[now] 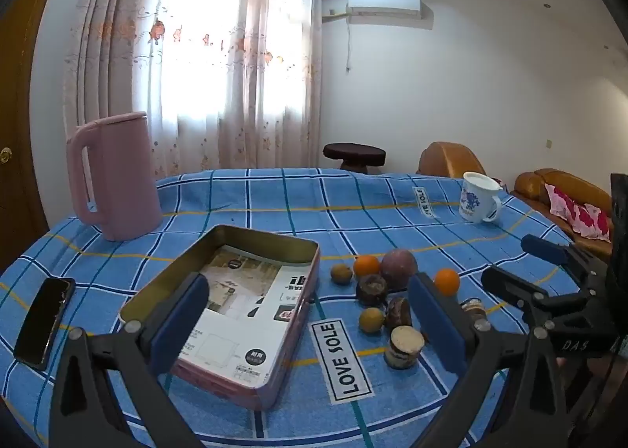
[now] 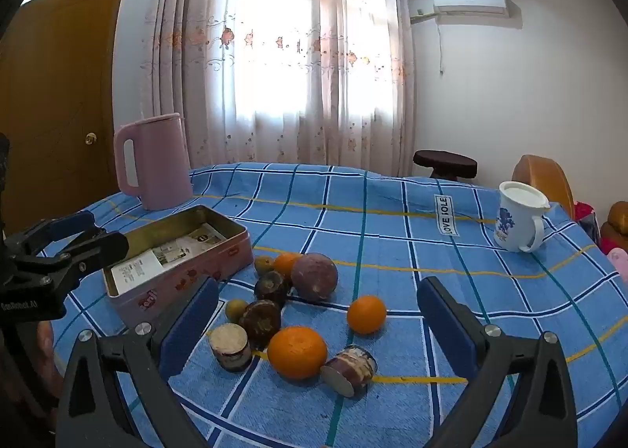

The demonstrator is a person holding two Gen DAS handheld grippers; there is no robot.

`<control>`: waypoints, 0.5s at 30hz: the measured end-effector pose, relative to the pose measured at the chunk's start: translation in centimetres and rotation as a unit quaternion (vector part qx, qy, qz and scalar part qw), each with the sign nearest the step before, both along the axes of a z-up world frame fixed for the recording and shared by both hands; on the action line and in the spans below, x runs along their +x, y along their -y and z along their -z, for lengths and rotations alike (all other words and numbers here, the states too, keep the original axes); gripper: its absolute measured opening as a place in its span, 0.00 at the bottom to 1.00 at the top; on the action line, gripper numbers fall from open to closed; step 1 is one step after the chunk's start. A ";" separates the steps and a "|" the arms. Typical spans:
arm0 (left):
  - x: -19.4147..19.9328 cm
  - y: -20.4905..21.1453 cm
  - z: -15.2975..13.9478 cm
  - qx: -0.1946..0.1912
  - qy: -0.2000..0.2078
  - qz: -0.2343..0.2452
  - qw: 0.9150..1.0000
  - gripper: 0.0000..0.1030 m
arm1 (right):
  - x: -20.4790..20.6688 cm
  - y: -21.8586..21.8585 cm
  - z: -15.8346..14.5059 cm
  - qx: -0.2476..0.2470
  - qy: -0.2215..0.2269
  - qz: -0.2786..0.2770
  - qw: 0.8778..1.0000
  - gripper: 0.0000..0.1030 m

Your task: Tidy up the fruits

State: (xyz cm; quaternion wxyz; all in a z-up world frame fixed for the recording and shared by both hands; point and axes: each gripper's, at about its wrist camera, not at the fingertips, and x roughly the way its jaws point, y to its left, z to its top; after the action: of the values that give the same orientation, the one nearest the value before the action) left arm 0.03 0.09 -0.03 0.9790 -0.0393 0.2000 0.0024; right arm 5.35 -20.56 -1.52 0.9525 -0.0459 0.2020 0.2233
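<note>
A pile of fruit lies on the blue checked cloth: three oranges, the nearest, a round purple fruit, small yellowish fruits, dark brown fruits and cut cylinder pieces. Left of the pile stands an open pink tin box with printed paper inside. My right gripper hovers open above the near side of the pile, holding nothing. My left gripper is open over the near right part of the tin, with the purple fruit to its right.
A pink kettle stands at the back left and a black phone lies near the left edge. A white mug sits at the back right. Beyond the table are a stool and a brown sofa.
</note>
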 end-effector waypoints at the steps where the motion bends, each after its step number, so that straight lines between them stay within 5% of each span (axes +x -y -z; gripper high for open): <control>1: 0.0 -0.1 0.0 -0.001 -0.001 0.001 1.000 1.00 | -0.1 -0.1 0.0 0.001 -0.002 0.000 1.000 0.99; 15: 0.6 0.7 1.5 0.019 -0.020 -0.007 1.000 1.00 | 0.0 0.9 1.3 0.006 -0.012 0.011 1.000 0.99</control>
State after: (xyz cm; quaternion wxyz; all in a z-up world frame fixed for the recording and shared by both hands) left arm 0.65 -0.61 -1.53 0.9754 -0.0217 0.2191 0.0140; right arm 5.32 -21.44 -2.87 0.9527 -0.0354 0.2127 0.2144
